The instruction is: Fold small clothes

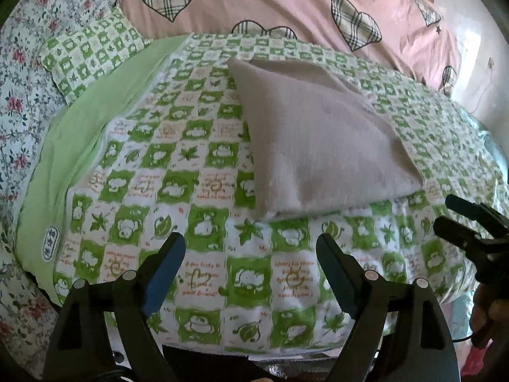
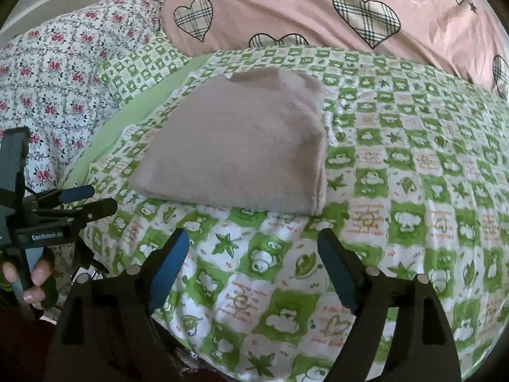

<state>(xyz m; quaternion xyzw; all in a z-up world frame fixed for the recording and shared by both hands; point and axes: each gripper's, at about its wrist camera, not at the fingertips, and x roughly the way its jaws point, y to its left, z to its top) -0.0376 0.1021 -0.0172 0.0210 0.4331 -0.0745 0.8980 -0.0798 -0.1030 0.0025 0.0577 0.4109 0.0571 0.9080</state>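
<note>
A beige cloth (image 1: 321, 140) lies folded into a compact stack on the green-and-white checked quilt (image 1: 203, 254); it also shows in the right wrist view (image 2: 235, 143). My left gripper (image 1: 251, 251) is open and empty, hovering just short of the cloth's near edge. My right gripper (image 2: 254, 248) is open and empty, also just short of the cloth. Each gripper shows in the other's view: the right one (image 1: 458, 219) at the right edge, the left one (image 2: 89, 200) at the left edge.
A pink duvet with plaid hearts (image 1: 286, 3) is heaped behind the quilt. A floral sheet (image 1: 22, 95) covers the left side, with a small green checked pillow (image 1: 92, 51) on it. The quilt's near edge drops off below the grippers.
</note>
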